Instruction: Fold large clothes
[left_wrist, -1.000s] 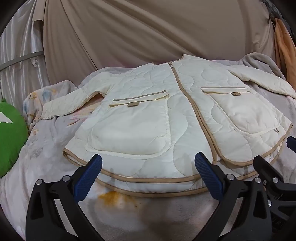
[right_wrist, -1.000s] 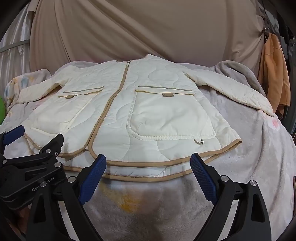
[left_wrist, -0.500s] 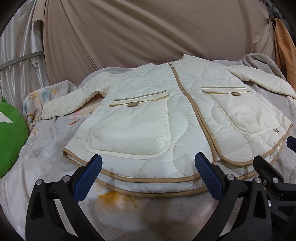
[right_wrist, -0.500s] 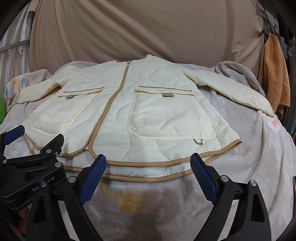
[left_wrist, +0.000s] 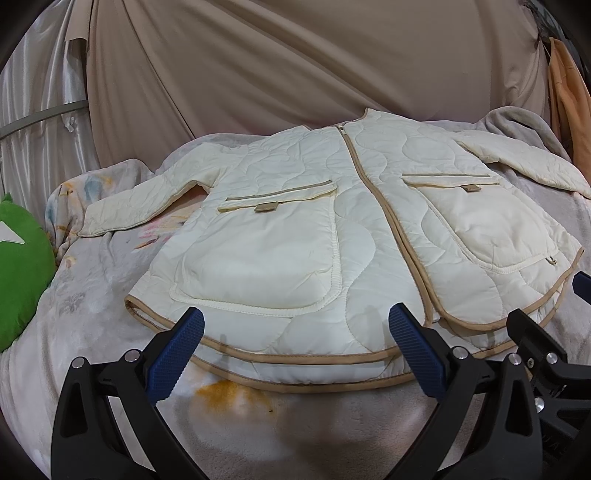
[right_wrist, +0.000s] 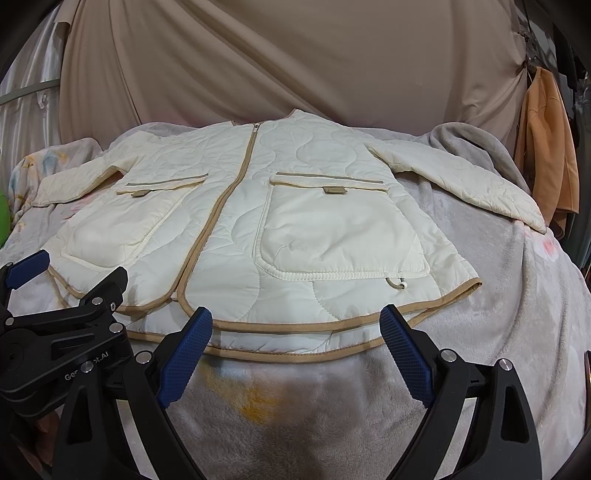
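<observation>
A cream quilted jacket (left_wrist: 314, 236) with tan trim lies flat, zipped, front up, on a grey blanket, sleeves spread to both sides; it also shows in the right wrist view (right_wrist: 295, 221). My left gripper (left_wrist: 295, 347) is open and empty, its blue pads just before the jacket's hem, left of the zip. My right gripper (right_wrist: 295, 343) is open and empty before the hem on the right half. Each gripper shows at the edge of the other's view.
The grey blanket (right_wrist: 517, 295) covers the bed, with an orange stain (left_wrist: 229, 395) near the hem. A green cushion (left_wrist: 18, 266) lies at the left. A beige curtain (left_wrist: 295, 66) hangs behind. An orange cloth (right_wrist: 546, 147) hangs at the right.
</observation>
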